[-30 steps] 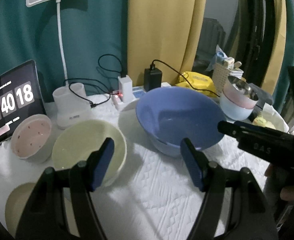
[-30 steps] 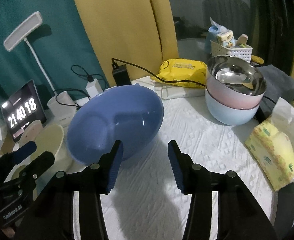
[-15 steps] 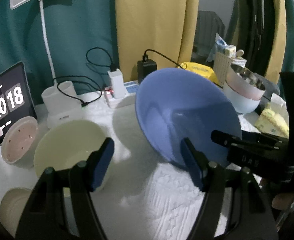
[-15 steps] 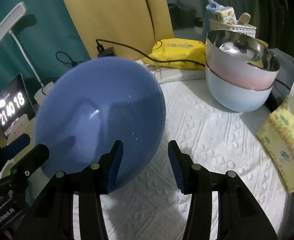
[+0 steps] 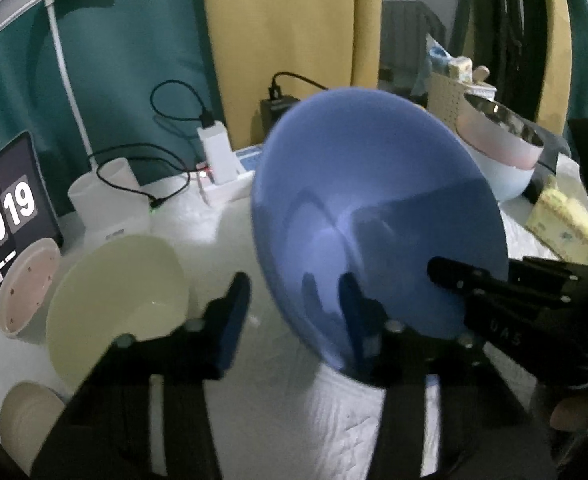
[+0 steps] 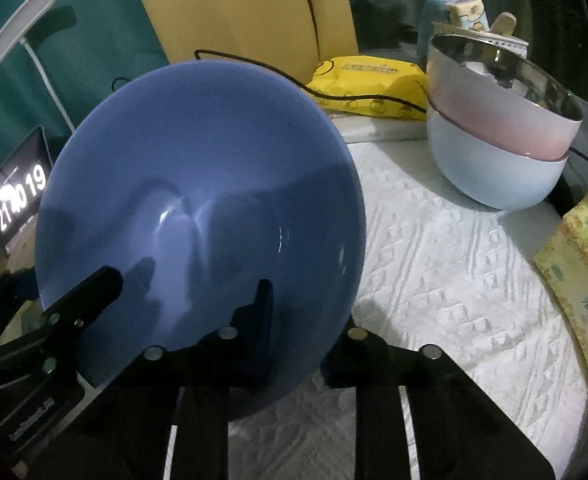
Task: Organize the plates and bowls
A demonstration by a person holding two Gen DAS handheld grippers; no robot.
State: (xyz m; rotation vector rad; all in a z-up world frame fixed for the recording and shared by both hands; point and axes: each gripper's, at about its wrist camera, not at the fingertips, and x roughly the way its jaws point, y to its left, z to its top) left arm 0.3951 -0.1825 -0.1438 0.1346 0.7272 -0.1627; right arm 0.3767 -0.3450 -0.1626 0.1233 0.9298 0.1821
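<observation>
Now | right claw [image 6: 306, 320] pinches blue bowl [image 6: 198, 208] rim, bowl tilted steeply above tablecloth [image 6: 454, 280] | left claw [image 5: 294, 300] spread, empty | risk: single-edge grip slips, bowl drops onto cream bowl [image 5: 114, 300]

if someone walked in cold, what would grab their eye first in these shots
The large blue bowl dominates both views, tipped up steeply off the white tablecloth, its rim pinched by the right tool. To its right stands a stack of bowls: steel-lined pink nested in pale blue. At far left, a dark clock screen glows beside a pale yellow bowl.
</observation>
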